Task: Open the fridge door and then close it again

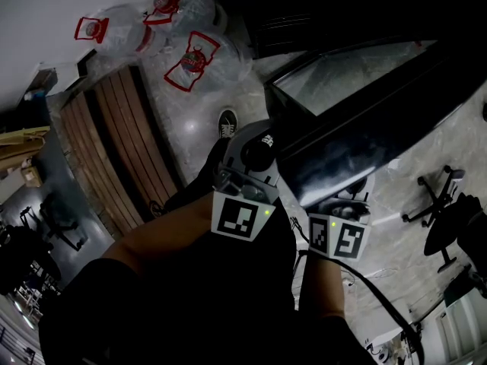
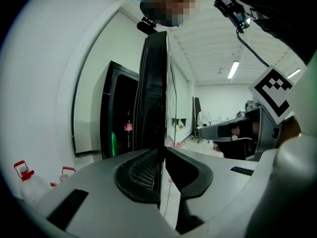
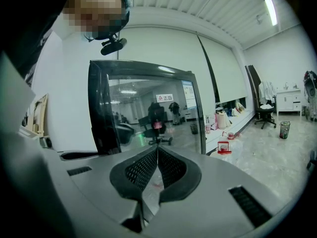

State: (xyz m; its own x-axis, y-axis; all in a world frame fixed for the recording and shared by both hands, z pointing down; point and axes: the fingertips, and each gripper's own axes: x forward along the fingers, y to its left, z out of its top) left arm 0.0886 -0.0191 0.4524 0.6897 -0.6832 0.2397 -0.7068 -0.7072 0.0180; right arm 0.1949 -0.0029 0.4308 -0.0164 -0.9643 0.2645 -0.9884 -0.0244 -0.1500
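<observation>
The fridge door [image 1: 365, 120] is a black-framed glass panel that stands swung out. In the left gripper view I see it edge-on [image 2: 154, 83], running up from between the pads. My left gripper [image 2: 161, 168] is shut on that edge, and in the head view it [image 1: 262, 147] sits at the door's near corner. The dark fridge cabinet [image 2: 119, 113] behind it holds a few bottles. My right gripper [image 3: 157, 155] is shut with nothing between its pads and faces the glass [image 3: 148, 108]. From above, it [image 1: 342, 204] lies partly under the door.
Large water jugs [image 1: 190, 55] with red labels stand by the wall, beside a slatted wooden bench [image 1: 122, 150]. A person's shoe [image 1: 227, 122] is on the shiny floor below the door. An office chair [image 1: 441, 204] stands at the right. Another jug [image 3: 224, 147] sits beyond the door.
</observation>
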